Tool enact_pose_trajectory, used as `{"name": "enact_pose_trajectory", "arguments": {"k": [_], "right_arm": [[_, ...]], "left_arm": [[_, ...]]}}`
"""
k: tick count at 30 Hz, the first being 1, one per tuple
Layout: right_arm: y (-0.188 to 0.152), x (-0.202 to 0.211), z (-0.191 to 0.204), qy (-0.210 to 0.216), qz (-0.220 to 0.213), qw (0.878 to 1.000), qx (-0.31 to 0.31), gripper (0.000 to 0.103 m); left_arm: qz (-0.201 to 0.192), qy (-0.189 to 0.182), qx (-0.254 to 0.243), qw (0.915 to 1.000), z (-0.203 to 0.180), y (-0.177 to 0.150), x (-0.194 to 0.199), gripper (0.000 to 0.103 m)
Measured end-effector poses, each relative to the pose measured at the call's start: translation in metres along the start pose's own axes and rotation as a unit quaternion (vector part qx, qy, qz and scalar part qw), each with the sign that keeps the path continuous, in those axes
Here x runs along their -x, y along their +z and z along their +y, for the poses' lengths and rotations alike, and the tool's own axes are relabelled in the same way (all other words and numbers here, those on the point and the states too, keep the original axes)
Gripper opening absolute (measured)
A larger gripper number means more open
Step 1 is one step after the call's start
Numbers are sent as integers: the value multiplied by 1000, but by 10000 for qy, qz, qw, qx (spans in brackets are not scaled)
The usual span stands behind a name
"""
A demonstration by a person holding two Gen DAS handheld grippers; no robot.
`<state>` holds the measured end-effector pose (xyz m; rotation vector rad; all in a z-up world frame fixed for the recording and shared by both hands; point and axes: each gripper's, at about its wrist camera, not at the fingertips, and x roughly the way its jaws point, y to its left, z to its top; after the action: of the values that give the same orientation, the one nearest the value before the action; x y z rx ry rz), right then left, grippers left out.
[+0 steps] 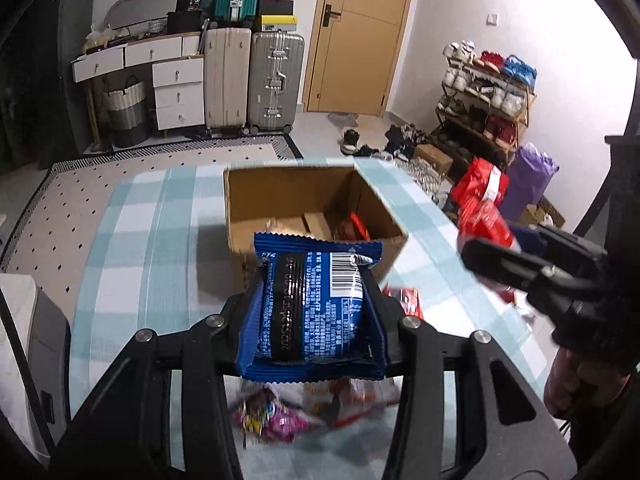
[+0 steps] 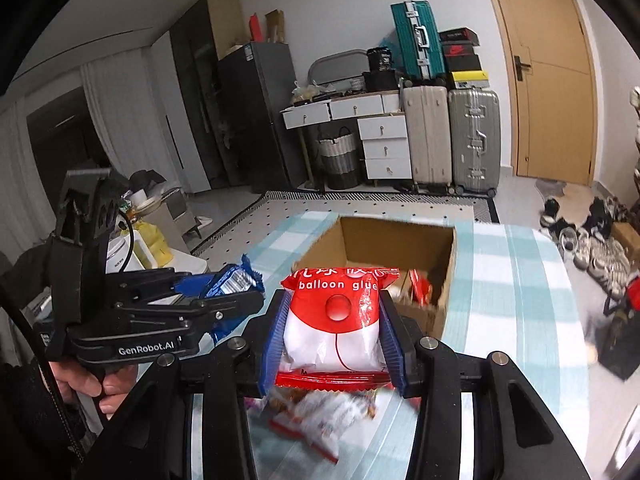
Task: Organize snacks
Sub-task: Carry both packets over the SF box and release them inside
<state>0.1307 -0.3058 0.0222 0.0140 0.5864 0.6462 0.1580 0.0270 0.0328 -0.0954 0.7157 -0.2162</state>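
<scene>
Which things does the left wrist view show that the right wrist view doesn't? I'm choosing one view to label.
Only left wrist view: the barcode back of the blue pack in the left gripper, a shoe rack.
Only right wrist view: the "balloon glue" front of the red pack in the right gripper, a fridge.
Both: the open box, checked cloth, suitcases, door.

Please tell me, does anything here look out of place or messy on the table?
Yes, a little. Several snack packets lie loose in a blurred heap on the checked tablecloth, outside the cardboard box. The left hand-held gripper holds a blue packet; the right hand-held gripper holds a red-and-white packet. Nothing looks spilled or damaged.
</scene>
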Motion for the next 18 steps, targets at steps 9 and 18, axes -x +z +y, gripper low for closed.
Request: {"name": "enact_pose_trajectory", "arguments": {"k": [9, 18], "right_arm": [[37, -41, -21, 69, 188, 9997, -99, 43], [61, -85, -44, 59, 329, 9993, -140, 43]], "left_arm": [[120, 27, -32, 9999, 3, 58, -44, 41], [400, 1, 1, 9992, 10, 92, -102, 41]]}}
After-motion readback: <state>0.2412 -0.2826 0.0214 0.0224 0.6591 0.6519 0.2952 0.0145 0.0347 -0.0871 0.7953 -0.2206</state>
